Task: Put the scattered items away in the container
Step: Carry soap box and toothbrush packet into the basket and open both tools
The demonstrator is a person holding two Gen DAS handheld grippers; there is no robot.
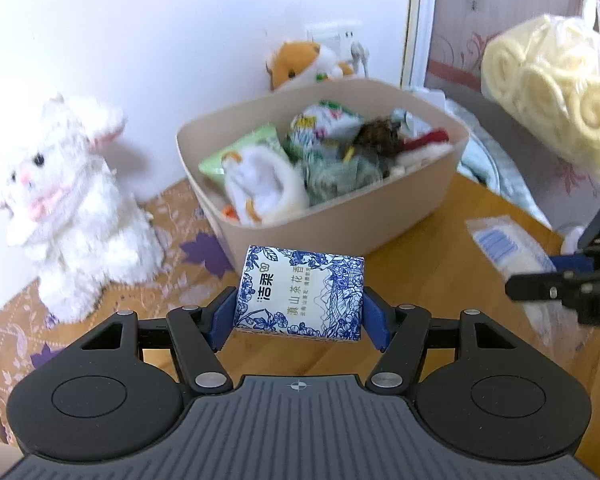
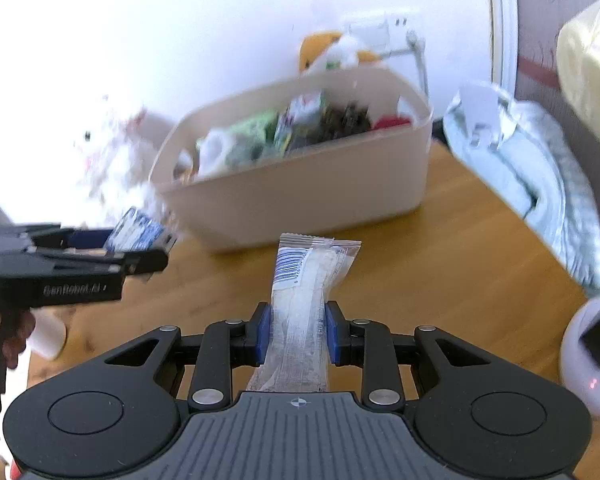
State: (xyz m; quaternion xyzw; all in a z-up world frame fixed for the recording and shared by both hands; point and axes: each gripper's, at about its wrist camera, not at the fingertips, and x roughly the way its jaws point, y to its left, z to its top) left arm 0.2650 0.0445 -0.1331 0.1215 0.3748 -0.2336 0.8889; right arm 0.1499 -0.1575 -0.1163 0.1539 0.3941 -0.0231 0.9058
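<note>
Container (image 1: 340,216), a beige tub with rounded corners, sits on the wooden table (image 1: 452,248) near the white wall, already heaped with packets, a white soft toy and a dark fuzzy lump. A white plush lamb (image 1: 72,208) stands upright well to its left on a patterned cloth (image 1: 184,220) printed with purple leaves, and an orange and white plush toy (image 1: 300,62) peeks up from behind the tub's far rim. To the right, a bag of pale yellow rolled towels (image 1: 552,92) hangs into the upper corner of the left wrist view, and a folded light-blue cloth (image 2: 532,184) lies beside the table edge. The left gripper (image 1: 299,310) holds a blue-and-white tissue pack (image 1: 300,292) above the table just in front of the tub, its jaws spread wide with both blue pads pressed against the pack's short sides. The right gripper (image 2: 296,328) has its jaws drawn close together, pinching a clear plastic packet (image 2: 300,300) with a blue barcode, which sticks forward over the table toward the tub. A hand (image 2: 16,332) grips the handle of the left tool at the edge of the right wrist view.
</note>
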